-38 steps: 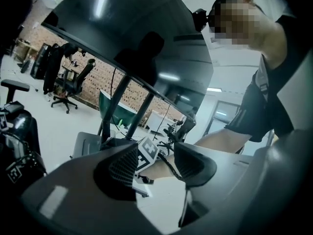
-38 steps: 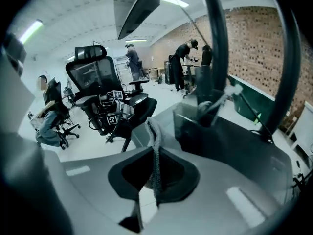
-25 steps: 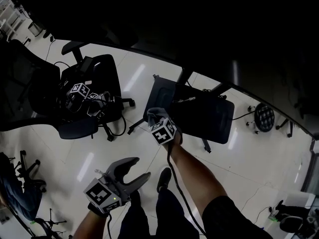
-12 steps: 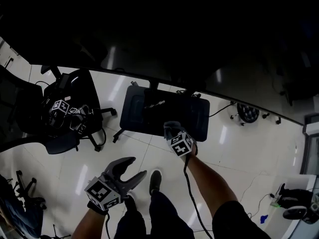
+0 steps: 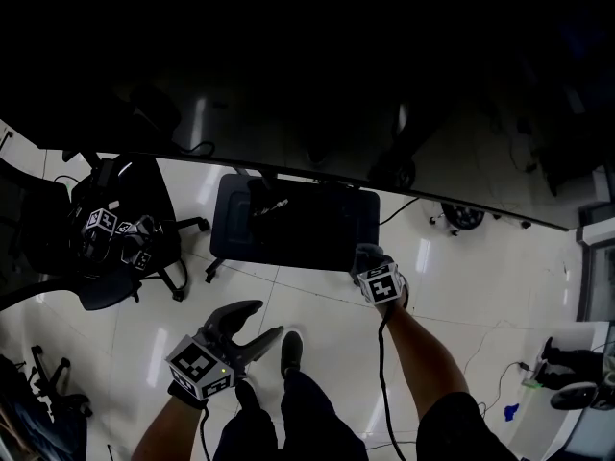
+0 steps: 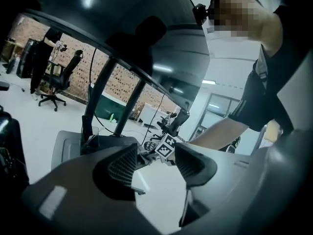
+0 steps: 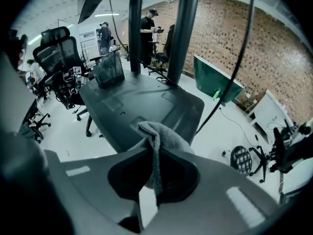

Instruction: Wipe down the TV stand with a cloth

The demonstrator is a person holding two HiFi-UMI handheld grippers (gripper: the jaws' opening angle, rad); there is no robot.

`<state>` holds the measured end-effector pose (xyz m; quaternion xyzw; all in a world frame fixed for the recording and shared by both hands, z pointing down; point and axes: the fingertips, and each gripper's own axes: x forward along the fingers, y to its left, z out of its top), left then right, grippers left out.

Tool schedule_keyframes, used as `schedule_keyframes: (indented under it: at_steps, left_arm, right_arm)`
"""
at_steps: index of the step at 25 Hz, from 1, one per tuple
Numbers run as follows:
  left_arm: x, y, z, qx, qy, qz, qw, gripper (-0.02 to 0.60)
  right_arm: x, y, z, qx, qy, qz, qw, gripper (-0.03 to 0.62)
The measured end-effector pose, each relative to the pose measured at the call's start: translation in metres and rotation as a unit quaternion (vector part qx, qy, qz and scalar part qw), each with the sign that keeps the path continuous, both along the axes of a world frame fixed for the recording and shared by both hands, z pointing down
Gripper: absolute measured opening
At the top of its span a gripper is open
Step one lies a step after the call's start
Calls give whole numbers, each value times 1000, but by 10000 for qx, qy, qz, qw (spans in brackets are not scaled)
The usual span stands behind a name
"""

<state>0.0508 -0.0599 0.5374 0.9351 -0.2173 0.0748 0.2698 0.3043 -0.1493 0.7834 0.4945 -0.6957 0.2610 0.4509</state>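
Where the head view looks down, a glossy white floor (image 5: 461, 286) spreads across a large open room, with streaks of ceiling light mirrored in it. A brick wall (image 7: 259, 53) closes one side in the right gripper view. Over the far half hangs a wide dark screen (image 5: 288, 56), carried on two dark posts (image 7: 187, 28). Those posts rise from the TV stand's base (image 5: 288, 224), a flat dark-grey slab with rounded corners and shallow moulded panels, dull rather than shiny. To its left stands a black office chair (image 5: 159, 200) with marker cubes (image 5: 101, 222) lying on it. More chairs and two standing people (image 7: 148, 26) show at the far end of the room. A green board (image 7: 215, 84) leans on the brick wall, and a round black grille (image 5: 463, 217) sits on the floor to the right of the base. The left hand-held gripper (image 6: 155, 155) hangs near the person's legs, its jaws spread wide with nothing between them. The right hand-held gripper (image 7: 155, 169) is pinched on a grey cloth (image 7: 164, 136), bunched at the base's near right corner; whether the cloth touches the surface cannot be told. A small see-through bin (image 7: 108, 68) sits on the base's far left part.
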Motion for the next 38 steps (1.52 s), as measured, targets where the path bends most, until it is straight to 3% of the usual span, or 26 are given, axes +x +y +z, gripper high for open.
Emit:
schedule_keyframes:
  at_steps: [2,5,7,9,11,16,20,26,29,34,36,38]
  left_arm:
    - [6,-1,4,38,-64,86,9999,264]
    - [17,-4,9,122,-281,279,9991,267]
    - [26,-9,14,191,-473,461,9976,272]
    - [32,-18,19,376,-726,592,9949,273]
    - [35,-30,18,627,-967,673,9911,283]
    - [21,-68,7,1066,-1279,767,9830,325]
    - [3,-79,20,1363,-1754,1360,9655,335]
    - [-24,-69,36,1204,-1766,2440,9459,362]
    - [-29,-67,39,1139,-1659,2745,9403,332]
    - [-42,-75,50,1126,-1660,2843,9375,111]
    - [-48,-84,56,1143,-1712,2629,9426,44]
    - [-58,-104,65,1138,-1797,2186,9524,40]
  right_arm:
    - [2,0,-6,35,-408,284,9988,17]
    - [-31,-6,-48,346,-1573,302,9865,17]
    - [-70,-4,-91,447,-2503,-55,9671,17]
    - [-112,2,-138,429,-3430,-503,9370,17]
    - [-148,9,-177,378,-3997,-984,9105,17]
    - [-212,16,-221,304,-4195,-2312,8773,17]
    - [-244,22,-228,101,-4115,-3067,8582,17]
    - [-277,35,-218,-422,-4023,-3693,8367,18]
    - [-292,36,-217,-484,-3926,-3883,8323,19]
    - [-307,16,-206,-438,-3935,-3455,8508,28]
    - [-308,4,-202,-327,-3955,-3191,8606,38]
    - [-307,-8,-197,-156,-3936,-2929,8712,67]
